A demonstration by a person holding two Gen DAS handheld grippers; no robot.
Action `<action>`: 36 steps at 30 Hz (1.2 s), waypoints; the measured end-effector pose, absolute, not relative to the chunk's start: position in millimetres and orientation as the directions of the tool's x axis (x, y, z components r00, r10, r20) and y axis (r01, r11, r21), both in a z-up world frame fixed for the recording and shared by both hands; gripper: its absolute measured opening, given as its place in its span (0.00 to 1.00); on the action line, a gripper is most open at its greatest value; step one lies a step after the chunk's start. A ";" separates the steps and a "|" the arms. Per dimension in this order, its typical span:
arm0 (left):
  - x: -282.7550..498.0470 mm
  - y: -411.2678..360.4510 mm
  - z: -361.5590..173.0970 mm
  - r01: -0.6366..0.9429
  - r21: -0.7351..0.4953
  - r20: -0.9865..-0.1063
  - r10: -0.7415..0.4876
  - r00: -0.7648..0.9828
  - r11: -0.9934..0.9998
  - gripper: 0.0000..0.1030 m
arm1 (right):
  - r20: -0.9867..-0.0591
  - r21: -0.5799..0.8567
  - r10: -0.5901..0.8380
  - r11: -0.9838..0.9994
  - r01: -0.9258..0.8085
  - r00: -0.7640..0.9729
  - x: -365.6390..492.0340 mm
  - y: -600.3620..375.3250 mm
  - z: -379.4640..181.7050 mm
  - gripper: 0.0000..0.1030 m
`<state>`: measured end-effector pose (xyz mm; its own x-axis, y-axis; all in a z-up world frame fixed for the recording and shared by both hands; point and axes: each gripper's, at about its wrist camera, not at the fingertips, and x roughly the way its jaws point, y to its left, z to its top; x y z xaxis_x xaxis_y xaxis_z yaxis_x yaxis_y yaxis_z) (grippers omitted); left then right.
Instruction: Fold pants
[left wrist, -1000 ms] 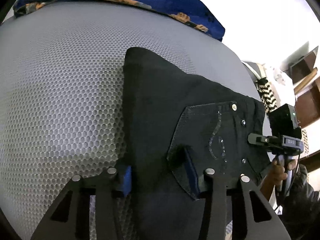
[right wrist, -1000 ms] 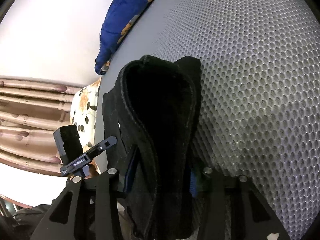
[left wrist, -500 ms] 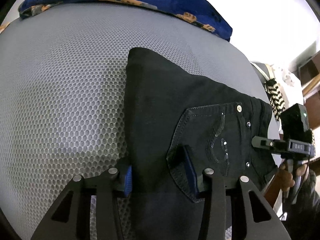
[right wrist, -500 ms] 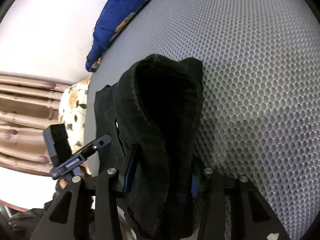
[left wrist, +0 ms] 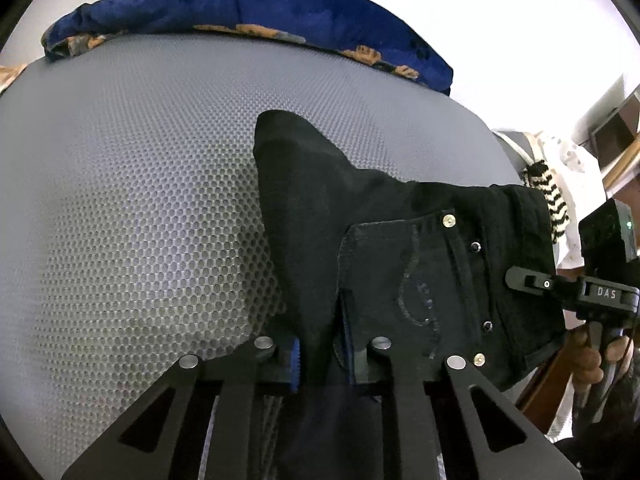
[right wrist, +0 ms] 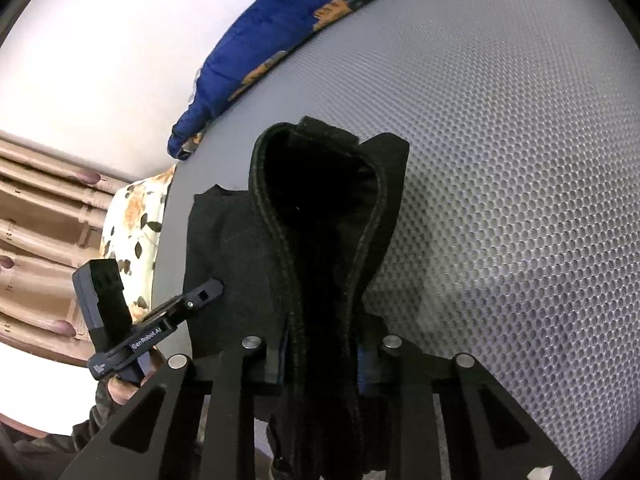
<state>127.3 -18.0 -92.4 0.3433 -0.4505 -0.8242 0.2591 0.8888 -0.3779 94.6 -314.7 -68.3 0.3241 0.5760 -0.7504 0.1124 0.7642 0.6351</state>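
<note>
Left wrist view: the left hand-held gripper (left wrist: 318,354) is closing on the black pants (left wrist: 400,248) at six o'clock; the right hand-held gripper (right wrist: 322,354) closes on their waistband (right wrist: 288,216). Pants lie on the grey mesh surface (left wrist: 140,200). Grasping step; next, probably lift both edges evenly toward twelve o'clock.

The grey mesh surface (left wrist: 132,208) lies bare across its whole left side, giving wide room for a hand to pass. Along its far edge a blue patterned cloth (left wrist: 256,16) bunches up as a low barrier. The black pants (left wrist: 400,240) fill the middle and right, raised into a hump. At the right edge the right tongs (left wrist: 524,282) crowd the pants' waistband, with furniture just beyond.
</note>
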 end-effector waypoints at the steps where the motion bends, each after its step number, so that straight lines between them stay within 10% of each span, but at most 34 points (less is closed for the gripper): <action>1: 126.5 -15.8 -88.6 0.259 -0.381 -0.820 -0.453 0.350 0.888 0.15 | -0.750 0.634 0.576 0.766 0.106 0.325 96.0 -310.5 -65.9 0.22; 36: 266.8 45.2 -58.6 0.192 -0.332 -0.790 -0.383 0.478 0.924 0.16 | -0.727 0.655 0.606 0.753 0.061 0.324 265.8 -255.4 -80.8 0.22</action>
